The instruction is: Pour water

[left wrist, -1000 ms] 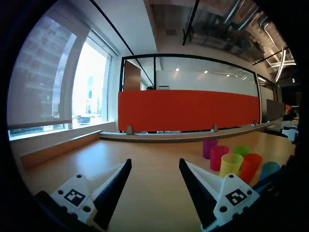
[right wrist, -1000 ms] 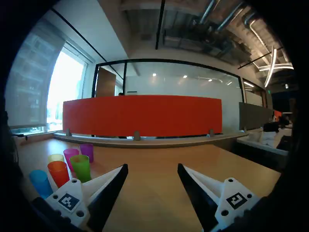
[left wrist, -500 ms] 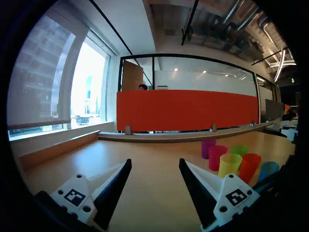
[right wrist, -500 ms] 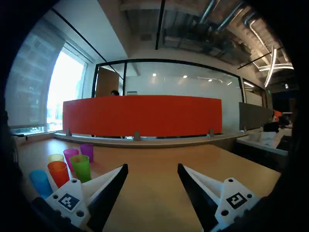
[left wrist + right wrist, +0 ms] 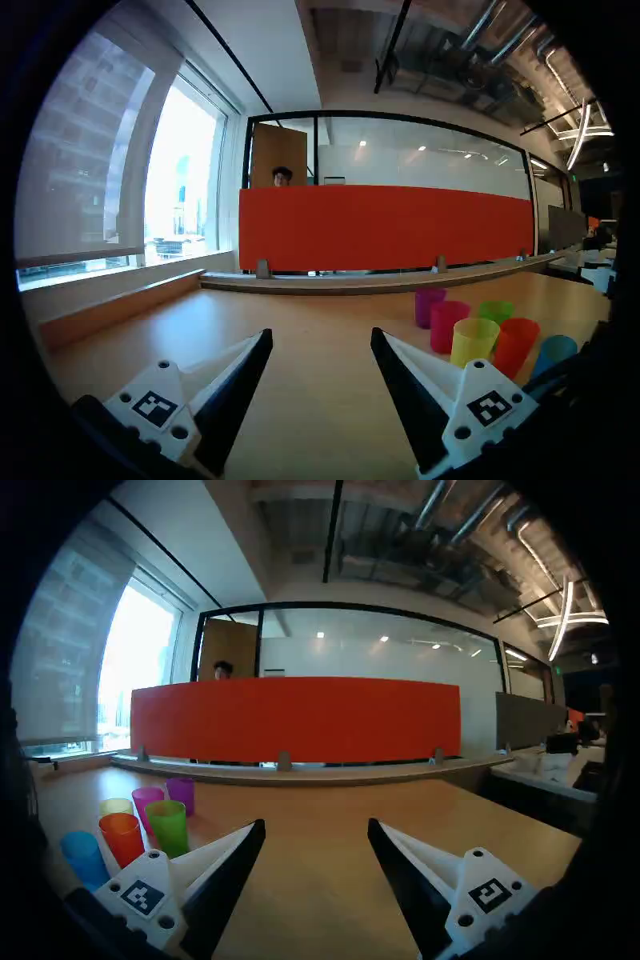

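Several plastic cups stand together on the wooden table (image 5: 320, 376). In the left gripper view they sit to the right: purple cup (image 5: 429, 307), pink cup (image 5: 448, 326), green cup (image 5: 496, 310), yellow cup (image 5: 473, 342), orange cup (image 5: 516, 346), blue cup (image 5: 555, 353). My left gripper (image 5: 321, 339) is open and empty, left of the cups. In the right gripper view the cups are at the left: green cup (image 5: 168, 827), orange cup (image 5: 122, 838), blue cup (image 5: 83, 859), pink cup (image 5: 146, 804), purple cup (image 5: 180, 795), yellow cup (image 5: 116, 806). My right gripper (image 5: 317, 827) is open, empty, right of them.
An orange divider panel (image 5: 384, 228) runs along the far edge of the table, with a person's head (image 5: 281, 175) behind it. A window ledge (image 5: 120, 300) borders the left side. Another desk (image 5: 544, 780) lies past the table's right edge.
Both grippers have barely moved. Behind the orange divider a person has walked into view near the doorway.
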